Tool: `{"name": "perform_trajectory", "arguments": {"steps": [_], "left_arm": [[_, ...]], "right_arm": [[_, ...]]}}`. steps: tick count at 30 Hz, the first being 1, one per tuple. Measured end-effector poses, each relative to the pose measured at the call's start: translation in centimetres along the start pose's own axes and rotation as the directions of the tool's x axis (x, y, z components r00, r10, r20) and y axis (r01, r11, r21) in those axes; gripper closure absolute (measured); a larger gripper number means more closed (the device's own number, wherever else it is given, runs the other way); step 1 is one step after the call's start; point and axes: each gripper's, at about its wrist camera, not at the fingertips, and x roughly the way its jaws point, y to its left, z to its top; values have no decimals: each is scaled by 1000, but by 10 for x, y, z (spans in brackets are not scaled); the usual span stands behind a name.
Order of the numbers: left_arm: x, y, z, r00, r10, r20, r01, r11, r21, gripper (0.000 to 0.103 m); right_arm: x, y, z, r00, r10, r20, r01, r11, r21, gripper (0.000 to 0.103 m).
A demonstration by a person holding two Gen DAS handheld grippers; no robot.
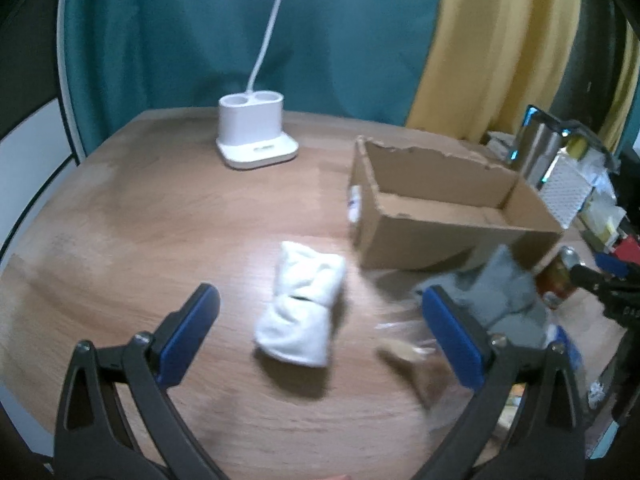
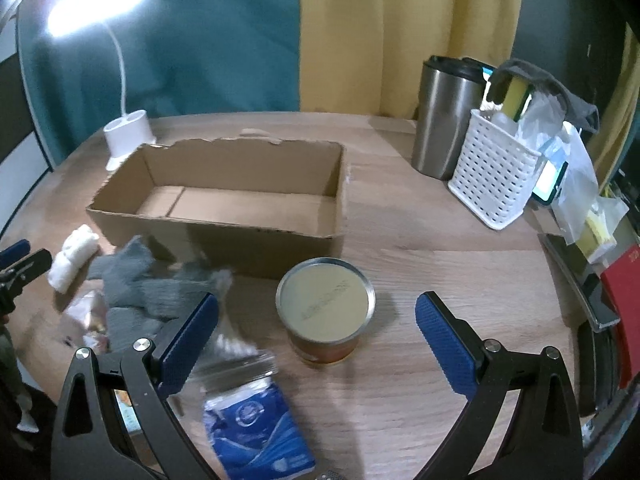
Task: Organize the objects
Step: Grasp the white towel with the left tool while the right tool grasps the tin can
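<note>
A rolled white sock [image 1: 302,304] lies on the wooden table just ahead of my left gripper [image 1: 320,320], which is open around empty air. A grey sock [image 1: 500,296] lies right of it, partly behind the right finger. An open, empty cardboard box [image 1: 452,216] stands beyond. In the right wrist view my right gripper [image 2: 318,320] is open, with a metal-lidded can [image 2: 326,308] standing between its fingers, untouched. The grey sock [image 2: 148,288], white sock [image 2: 74,258] and box [image 2: 224,200] lie to the left, and a blue packet [image 2: 258,428] lies by the left finger.
A white lamp base [image 1: 256,134] stands at the back of the table. A steel tumbler [image 2: 446,116], a white perforated basket [image 2: 494,176] with sponges and bags, a phone [image 2: 552,184] and a red book [image 2: 624,312] crowd the right side. A clear snack bag [image 2: 86,316] lies near the socks.
</note>
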Motion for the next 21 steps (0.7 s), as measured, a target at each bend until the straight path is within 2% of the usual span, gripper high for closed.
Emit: {"name": "perform_trajectory", "arguments": {"steps": [7, 13, 16, 19, 21], "left_arm": [[31, 18, 4, 998, 48, -44, -48, 999, 6, 1], [47, 18, 5, 995, 27, -95, -24, 999, 36, 3], [55, 13, 6, 991, 26, -130, -17, 997, 70, 27], [61, 11, 5, 987, 27, -161, -13, 996, 83, 34], [61, 9, 4, 985, 26, -171, -11, 996, 90, 37]], "right_arm": [[19, -9, 4, 999, -11, -32, 12, 1000, 15, 2], [33, -12, 4, 998, -28, -55, 28, 1000, -3, 3], [38, -15, 5, 997, -14, -70, 15, 1000, 7, 11], [42, -17, 4, 996, 5, -88, -4, 1000, 10, 15], [42, -17, 2, 996, 23, -90, -23, 1000, 4, 33]]}}
